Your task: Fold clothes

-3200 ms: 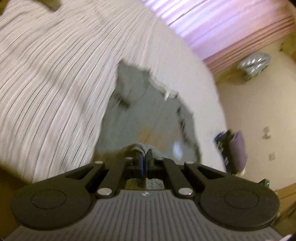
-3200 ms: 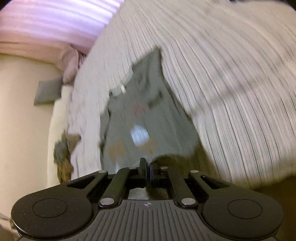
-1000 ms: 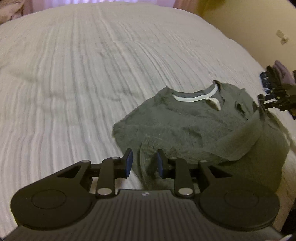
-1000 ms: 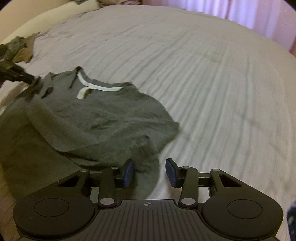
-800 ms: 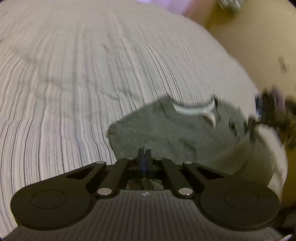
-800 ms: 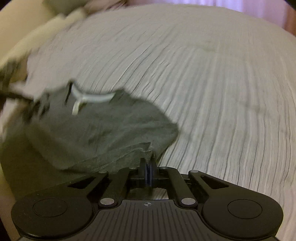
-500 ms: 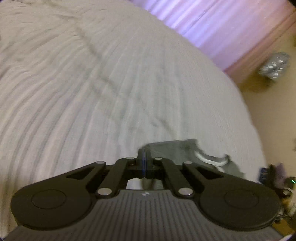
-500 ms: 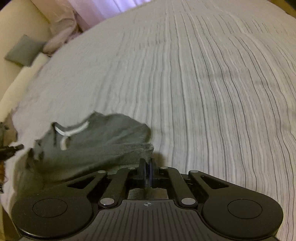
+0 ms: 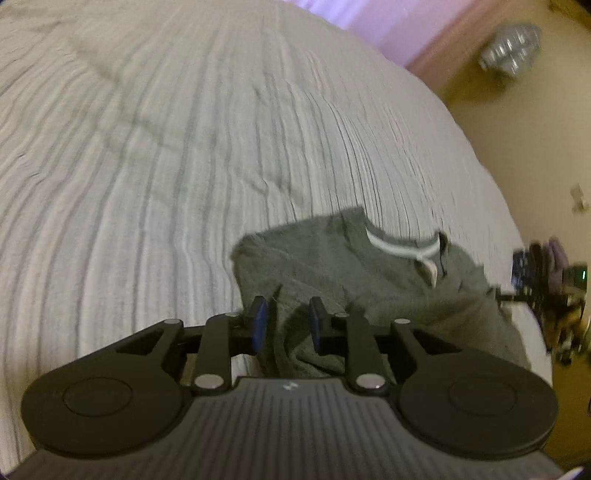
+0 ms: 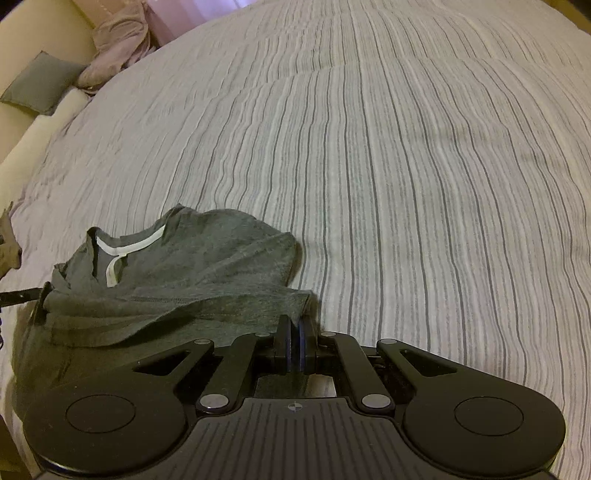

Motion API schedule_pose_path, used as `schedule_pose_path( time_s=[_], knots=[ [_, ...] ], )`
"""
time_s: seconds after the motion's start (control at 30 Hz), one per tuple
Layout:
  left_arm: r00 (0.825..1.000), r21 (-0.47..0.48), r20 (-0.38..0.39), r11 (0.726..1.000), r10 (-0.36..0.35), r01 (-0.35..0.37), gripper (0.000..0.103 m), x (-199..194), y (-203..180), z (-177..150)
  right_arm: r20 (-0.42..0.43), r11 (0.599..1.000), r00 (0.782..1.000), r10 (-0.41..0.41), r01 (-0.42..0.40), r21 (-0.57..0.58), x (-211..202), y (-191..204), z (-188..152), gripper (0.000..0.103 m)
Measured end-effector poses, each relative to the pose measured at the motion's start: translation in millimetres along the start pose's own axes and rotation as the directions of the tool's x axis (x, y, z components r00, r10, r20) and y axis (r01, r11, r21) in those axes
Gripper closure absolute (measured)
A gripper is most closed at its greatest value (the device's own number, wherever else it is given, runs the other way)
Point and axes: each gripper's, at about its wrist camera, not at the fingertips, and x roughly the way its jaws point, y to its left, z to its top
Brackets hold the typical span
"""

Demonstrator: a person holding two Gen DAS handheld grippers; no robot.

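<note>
The dark grey knit T-shirt with a white-lined collar (image 10: 177,266) lies crumpled on the pale striped bedspread (image 10: 406,166), toward seven o'clock in the right wrist view and at about four o'clock in the left one. The right hand-held gripper (image 10: 295,338) has its jaws pressed together on the shirt's near hem corner, so that edge is lifted off the bed in a taut ridge; this looks like a hold meant to carry the hem toward the collar for a fold. The left hand-held gripper (image 9: 284,321) is opening, its blue-padded jaws spread with a bunched fold of the same shirt (image 9: 332,266) between them and no pad pressing the cloth, probably to take a better hold on its own corner.

Around it, a grey square cushion (image 10: 40,83) and a heap of mauve fabric (image 10: 118,40) sit at ten to eleven o'clock on the bed's far edge, well apart from the shirt. Pink curtains (image 9: 369,29) hang at one o'clock. Nothing lies on the open bedspread beyond the shirt; the hindrance I judge is the shirt's own wrinkling
</note>
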Motion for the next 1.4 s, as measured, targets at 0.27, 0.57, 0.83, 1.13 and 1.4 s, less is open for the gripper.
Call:
schedule_pose_path(
  time_s=[0.27,0.57,0.83,1.13,1.4],
  knots=[
    [0.983,-0.051,0.182,0.998,-0.026,0.036,0.103,-44,-1,-3,0.146,0.998,0.988,0.057,-0.053,-0.032,-40,4,0,0.102],
    [0.957,-0.163,0.286,0.987,0.05,-0.003,0.103,-38,10,5,0.198,1.0,0.98,0.014,-0.008,-0.029,-39,11,21,0.102],
    [0.948,-0.168,0.311,0.985,0.075,-0.022,0.103,-28,16,21,0.21,0.999,0.978,-0.009,0.019,-0.042,-31,6,39,0.102],
    [0.967,-0.168,0.218,0.981,0.135,-0.099,0.103,12,26,30,0.099,0.998,0.993,-0.066,0.067,-0.005,13,-4,45,0.102],
    [0.893,-0.284,0.262,0.913,0.366,-0.291,0.096,-3,10,31,0.128,0.954,0.946,-0.299,0.299,0.024,2,27,49,0.101]
  ],
)
